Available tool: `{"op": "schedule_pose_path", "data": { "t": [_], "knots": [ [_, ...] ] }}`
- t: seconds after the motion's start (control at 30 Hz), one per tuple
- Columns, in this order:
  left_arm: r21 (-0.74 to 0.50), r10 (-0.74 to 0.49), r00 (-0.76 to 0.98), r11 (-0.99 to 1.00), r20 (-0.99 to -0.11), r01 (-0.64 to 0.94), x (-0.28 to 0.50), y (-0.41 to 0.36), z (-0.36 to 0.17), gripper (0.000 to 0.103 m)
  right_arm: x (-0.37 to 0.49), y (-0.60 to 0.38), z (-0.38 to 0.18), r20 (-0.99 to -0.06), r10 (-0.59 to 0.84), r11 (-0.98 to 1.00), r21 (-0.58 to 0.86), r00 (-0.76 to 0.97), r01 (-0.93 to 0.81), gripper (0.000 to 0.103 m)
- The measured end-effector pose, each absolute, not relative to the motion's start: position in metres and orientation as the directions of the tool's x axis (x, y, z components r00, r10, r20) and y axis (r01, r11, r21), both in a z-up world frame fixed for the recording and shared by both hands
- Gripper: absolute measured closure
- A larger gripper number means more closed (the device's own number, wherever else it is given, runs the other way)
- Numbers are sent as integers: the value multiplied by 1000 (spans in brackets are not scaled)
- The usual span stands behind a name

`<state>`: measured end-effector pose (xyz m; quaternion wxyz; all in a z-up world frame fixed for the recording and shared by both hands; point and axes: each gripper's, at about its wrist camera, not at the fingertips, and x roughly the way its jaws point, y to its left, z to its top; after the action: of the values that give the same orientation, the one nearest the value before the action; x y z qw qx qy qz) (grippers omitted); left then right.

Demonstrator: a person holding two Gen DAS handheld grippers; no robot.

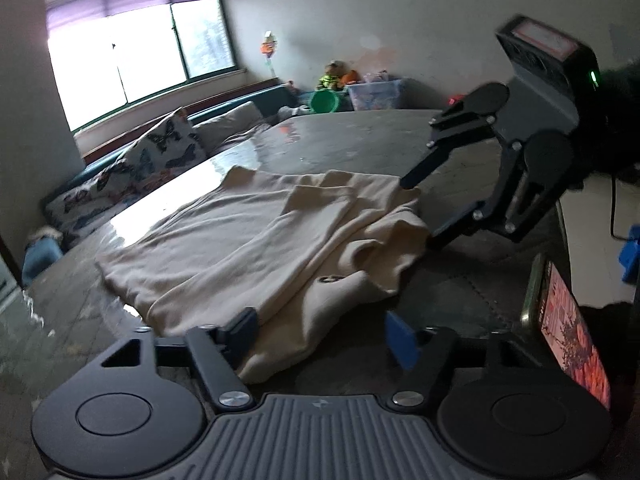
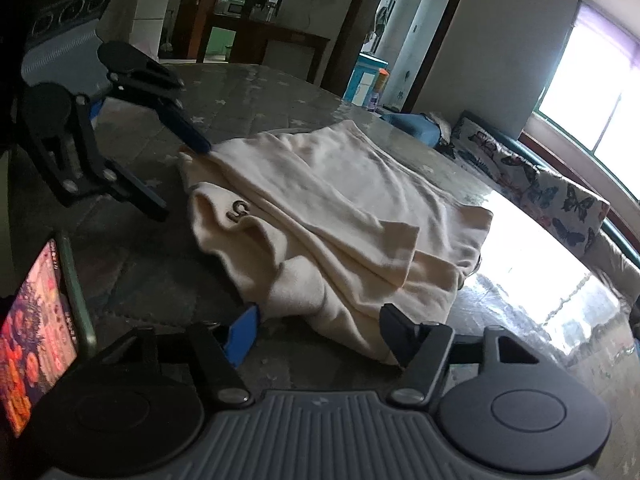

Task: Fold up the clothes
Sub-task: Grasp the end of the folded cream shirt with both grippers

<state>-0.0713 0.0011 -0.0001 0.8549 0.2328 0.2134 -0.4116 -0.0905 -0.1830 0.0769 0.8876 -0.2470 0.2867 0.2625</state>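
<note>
A cream garment (image 1: 260, 240) (image 2: 340, 200) lies partly folded on the dark glossy table (image 1: 360, 140) (image 2: 260, 92), with a small metal clasp (image 1: 330, 279) (image 2: 238, 210) near its bunched end. My left gripper (image 1: 320, 334) (image 2: 176, 172) is open, with one corner of the cloth lying between its blue-padded fingers. At the opposite end, my right gripper (image 2: 318, 332) (image 1: 424, 210) is also open and straddles the edge of the cloth. Neither pair of pads visibly pinches the fabric.
A phone (image 1: 568, 320) (image 2: 36, 328) with a lit screen stands propped at the table's near edge between the two grippers. Beyond the table are a sofa with butterfly cushions (image 1: 160, 152) (image 2: 560, 196), a bright window (image 1: 136, 52), and a plastic bin (image 1: 376, 94) with toys.
</note>
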Motion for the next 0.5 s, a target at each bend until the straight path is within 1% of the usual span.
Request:
{"op": "schedule_pose_path", "data": {
  "t": [0.07,0.1,0.13,0.17,0.2,0.23,0.3,0.5],
  "knots": [
    [244,-612,566,530,-552,812,-73,-6,-2,48,-94,-186,80,-641,329,740,-281,693,-611,37],
    [248,-621,561,520,-548,818,-73,-8,-2,55,-95,-187,81,-641,328,740,-283,694,-611,37],
    [248,-632,552,508,-544,825,-73,-10,-3,60,-96,-188,82,-640,326,739,-288,696,-610,37],
    [248,-639,547,500,-542,830,-73,-12,-4,70,-97,-189,83,-639,323,738,-292,698,-609,37],
    [250,-644,544,494,-538,833,-73,-14,-5,82,-97,-189,84,-638,319,738,-297,701,-606,37],
    [250,-649,541,490,-535,835,-72,-16,-5,87,-97,-190,84,-639,314,737,-302,703,-604,36],
    [241,-659,547,501,-516,831,-71,-16,-2,92,-96,-191,82,-641,305,734,-314,704,-603,36],
    [163,-676,577,574,-458,803,-51,-8,17,94,-92,-185,75,-623,313,717,-341,717,-609,36]
  ]
}}
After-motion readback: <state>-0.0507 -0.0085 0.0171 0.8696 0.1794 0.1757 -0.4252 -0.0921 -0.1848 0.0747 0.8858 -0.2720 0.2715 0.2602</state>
